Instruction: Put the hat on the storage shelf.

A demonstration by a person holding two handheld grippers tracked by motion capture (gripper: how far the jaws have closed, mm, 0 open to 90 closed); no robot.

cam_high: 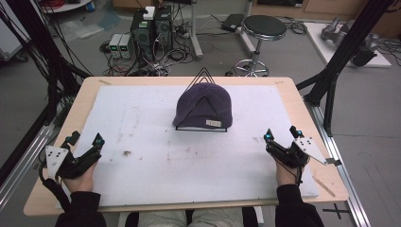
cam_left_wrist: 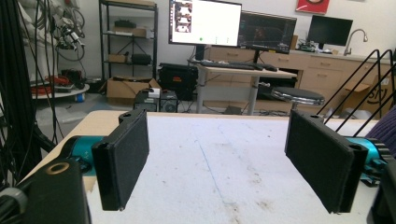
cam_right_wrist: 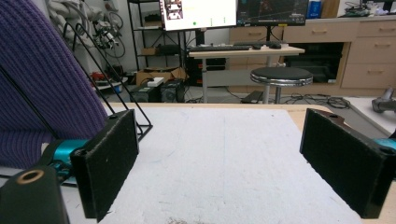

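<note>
Two grippers rest at the near corners of the white mat (cam_high: pixel 142 175), both well apart from the purple knit beanie (cam_high: pixel 203 108), which sits draped over a black wire stand (cam_high: pixel 202 126) at the far middle of the mat. Left gripper (cam_high: pixel 85 138) lies to the beanie's near left; its jaws stand spread wide with nothing between them, confirmed in the left gripper view (cam_left_wrist: pixel 217 163), where a sliver of purple knit shows at the far right edge. Right gripper (cam_high: pixel 282 132) lies to the beanie's near right, also spread and empty; the right gripper view (cam_right_wrist: pixel 233 163) has the beanie filling its left side, with the stand's wire legs in front of the knit.

Assessment: the work in hand appears to be taking the beanie off its stand, and the approach has not begun. The stand is light wire and likely to tip or slide if the knit is dragged sideways. Recommended: bring both grippers in level from either side of the beanie, pinch the lower band clear of the wire, and lift straight up. Keep the pads off the small label (cam_high: pixel 213 123) at the beanie's front hem, and avoid trapping a wire leg in the grip.
</note>
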